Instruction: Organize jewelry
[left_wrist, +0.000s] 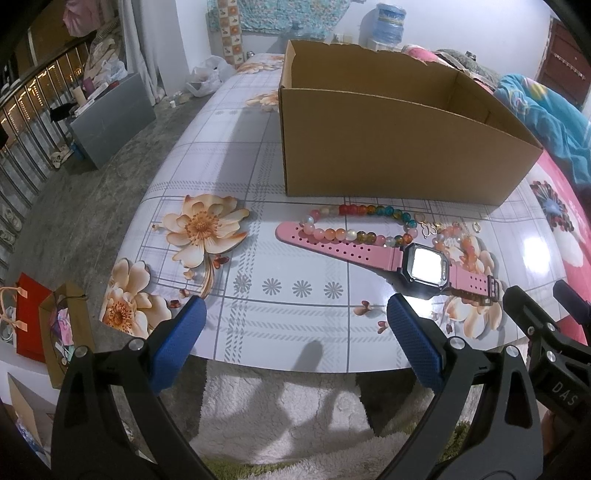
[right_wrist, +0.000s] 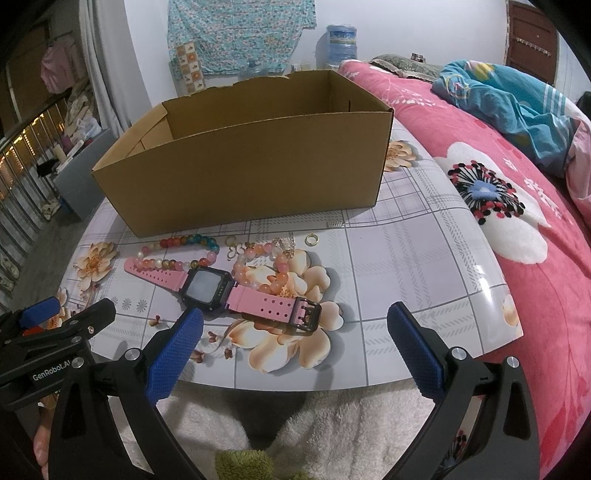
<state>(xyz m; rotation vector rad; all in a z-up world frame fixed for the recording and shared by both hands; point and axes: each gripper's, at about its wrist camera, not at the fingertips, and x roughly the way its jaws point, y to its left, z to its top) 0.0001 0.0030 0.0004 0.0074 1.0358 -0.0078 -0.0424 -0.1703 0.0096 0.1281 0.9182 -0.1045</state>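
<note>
A pink watch with a black face (left_wrist: 424, 271) (right_wrist: 208, 286) lies on the flowered table in front of an open cardboard box (left_wrist: 388, 147) (right_wrist: 251, 173). A multicoloured bead bracelet (left_wrist: 354, 225) (right_wrist: 177, 253) lies partly over its strap. A peach bead bracelet (left_wrist: 458, 242) (right_wrist: 266, 266), gold earrings (left_wrist: 424, 223) (right_wrist: 236, 245) and a gold ring (left_wrist: 476, 227) (right_wrist: 312, 240) lie beside it. My left gripper (left_wrist: 295, 332) is open and empty at the table's near edge, left of the watch. My right gripper (right_wrist: 295, 332) is open and empty, just in front of the watch buckle.
The table (left_wrist: 288, 314) (right_wrist: 406, 266) ends just ahead of both grippers, with a white fluffy rug (left_wrist: 280, 413) below. A bed with a pink cover (right_wrist: 517, 192) borders the table's right side. Paper bags (left_wrist: 44, 325) stand on the floor at left.
</note>
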